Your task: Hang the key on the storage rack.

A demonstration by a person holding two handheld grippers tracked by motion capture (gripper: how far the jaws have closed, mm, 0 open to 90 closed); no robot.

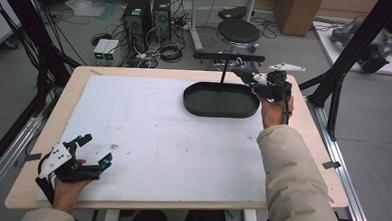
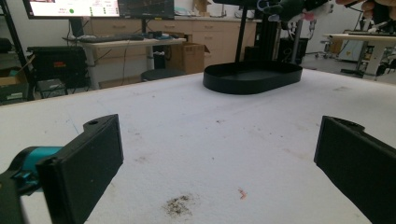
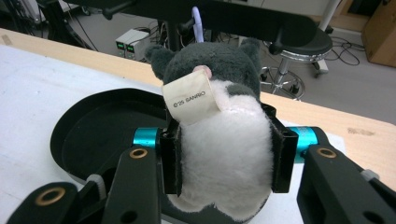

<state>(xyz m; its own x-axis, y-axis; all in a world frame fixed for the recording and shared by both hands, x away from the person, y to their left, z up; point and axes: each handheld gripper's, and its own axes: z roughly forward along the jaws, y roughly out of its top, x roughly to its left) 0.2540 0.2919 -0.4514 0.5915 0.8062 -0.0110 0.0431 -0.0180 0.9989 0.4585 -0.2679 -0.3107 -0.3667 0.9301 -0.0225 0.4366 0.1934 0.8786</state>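
Observation:
A grey and white plush toy (image 3: 219, 140) with a paper tag is squeezed between the jaws of my right gripper (image 3: 224, 158). In the high view this right gripper (image 1: 258, 79) holds the plush toy (image 1: 249, 75) over the right end of a black oval tray (image 1: 220, 100). A thin black stand (image 1: 229, 57) with a crossbar rises from the tray. My left gripper (image 1: 96, 149) rests at the near left corner of the white mat, open, with nothing between its pads (image 2: 88, 158). The tray (image 2: 252, 77) lies far ahead of it.
The white mat (image 1: 147, 138) covers most of the wooden table (image 1: 322, 161). A round stool (image 1: 238, 31), computer towers (image 1: 145, 15) and cables stand behind the far edge. Dark frame posts (image 1: 349, 52) rise at the right. Small stains mark the mat (image 2: 180, 205).

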